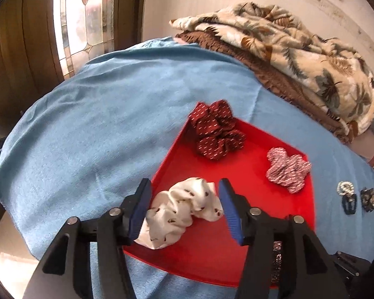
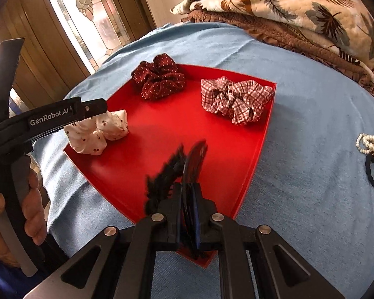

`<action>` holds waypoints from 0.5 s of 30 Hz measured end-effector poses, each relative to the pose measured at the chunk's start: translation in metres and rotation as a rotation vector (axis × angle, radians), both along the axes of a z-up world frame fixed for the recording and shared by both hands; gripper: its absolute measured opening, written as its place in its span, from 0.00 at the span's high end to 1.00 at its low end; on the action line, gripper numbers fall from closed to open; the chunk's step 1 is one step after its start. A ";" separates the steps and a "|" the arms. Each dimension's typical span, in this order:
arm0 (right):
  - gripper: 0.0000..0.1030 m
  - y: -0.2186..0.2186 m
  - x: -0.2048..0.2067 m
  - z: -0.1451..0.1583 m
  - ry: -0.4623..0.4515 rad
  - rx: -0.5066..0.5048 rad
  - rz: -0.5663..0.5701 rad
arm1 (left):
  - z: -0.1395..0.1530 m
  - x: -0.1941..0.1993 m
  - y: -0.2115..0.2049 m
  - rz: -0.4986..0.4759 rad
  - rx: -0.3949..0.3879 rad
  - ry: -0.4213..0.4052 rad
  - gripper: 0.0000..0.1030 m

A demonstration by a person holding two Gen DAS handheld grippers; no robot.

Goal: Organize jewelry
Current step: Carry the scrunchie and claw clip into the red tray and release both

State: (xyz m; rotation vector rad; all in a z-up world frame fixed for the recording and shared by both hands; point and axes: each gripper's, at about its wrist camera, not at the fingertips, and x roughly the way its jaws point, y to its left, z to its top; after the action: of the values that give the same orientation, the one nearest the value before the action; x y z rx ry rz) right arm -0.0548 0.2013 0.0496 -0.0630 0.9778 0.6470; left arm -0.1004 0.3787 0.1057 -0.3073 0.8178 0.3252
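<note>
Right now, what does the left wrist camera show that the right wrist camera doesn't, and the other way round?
Only the left view shows the left gripper head-on, jaws open on either side of the white scrunchie.

Only the right view shows the right gripper shut on a black fuzzy item, plus the person's left hand.

Both show the red tray, the maroon scrunchie, the plaid scrunchie, the pearl piece off the tray, the blue cloth and the blankets.

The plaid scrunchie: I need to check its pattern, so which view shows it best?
The right wrist view: the plaid scrunchie lies unobstructed and sharp in the red tray, its checks distinct. In the left wrist view it appears smaller near the tray's far right corner, the pattern blurring to speckles.
</note>
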 end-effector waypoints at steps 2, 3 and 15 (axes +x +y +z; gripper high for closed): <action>0.74 -0.001 -0.003 0.004 -0.015 0.006 0.002 | 0.004 -0.003 -0.001 -0.012 -0.022 -0.035 0.39; 0.71 -0.002 -0.005 0.007 -0.026 0.007 0.003 | 0.005 -0.003 -0.002 -0.014 -0.027 -0.045 0.39; 0.58 -0.056 -0.025 0.038 -0.109 0.042 -0.046 | 0.018 -0.012 -0.002 0.035 -0.024 -0.135 0.34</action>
State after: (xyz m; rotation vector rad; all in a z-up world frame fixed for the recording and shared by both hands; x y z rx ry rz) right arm -0.0801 0.1455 0.0878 -0.0379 0.8579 0.6157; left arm -0.1127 0.3768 0.1238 -0.3619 0.6850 0.3240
